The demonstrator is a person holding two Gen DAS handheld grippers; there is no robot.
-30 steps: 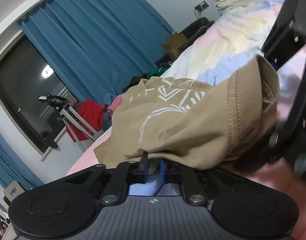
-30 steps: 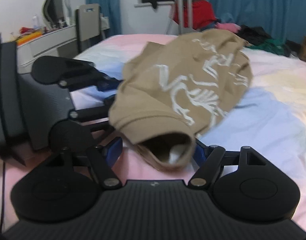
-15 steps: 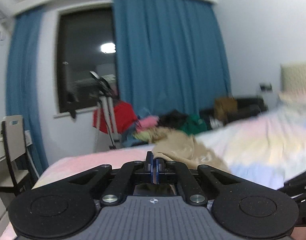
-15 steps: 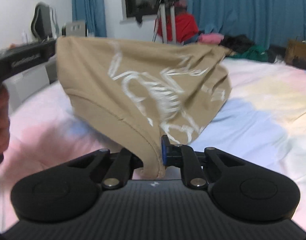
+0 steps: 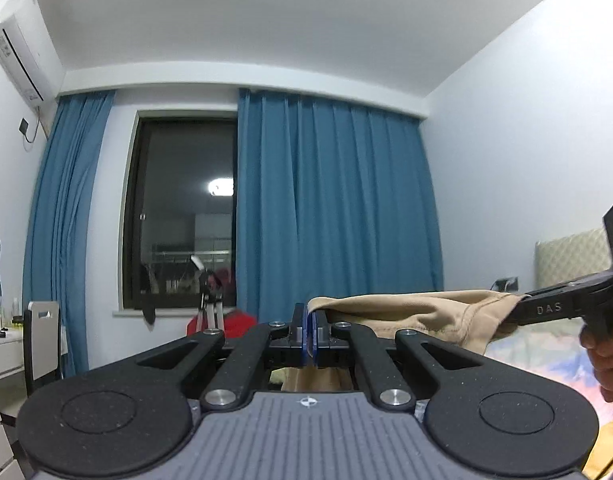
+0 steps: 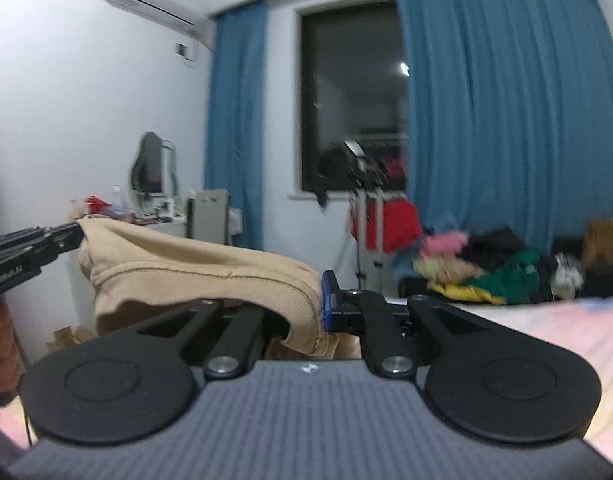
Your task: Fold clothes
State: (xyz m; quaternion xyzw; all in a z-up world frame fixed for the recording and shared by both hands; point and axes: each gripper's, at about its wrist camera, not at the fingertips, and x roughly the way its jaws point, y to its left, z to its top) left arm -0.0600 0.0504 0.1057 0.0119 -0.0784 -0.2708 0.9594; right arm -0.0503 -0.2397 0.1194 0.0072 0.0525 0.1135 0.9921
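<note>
A tan T-shirt [image 5: 418, 314] is stretched in the air between my two grippers. My left gripper [image 5: 310, 332] is shut on one end of its top edge, the blue pads pressed together with cloth in them. At the right of the left wrist view, the right gripper [image 5: 518, 310] pinches the other end. In the right wrist view the T-shirt [image 6: 194, 276] runs leftward from my right gripper [image 6: 320, 300], shut on its ribbed hem, to the left gripper [image 6: 76, 236]. The rest of the shirt hangs below, hidden by the gripper bodies.
The pastel bed [image 6: 526, 328] lies below at the right. A heap of clothes [image 6: 478, 268] lies at the foot of the blue curtain [image 6: 506, 120]. A tripod [image 6: 362, 216] stands before the dark window; a desk and chair [image 5: 38, 344] are at the left. A hand [image 5: 606, 360] holds the right gripper.
Both grippers have risen from the bed with the shirt and tilted up to face the window wall. The shirt went from crumpled on the bed to stretched taut between them.
</note>
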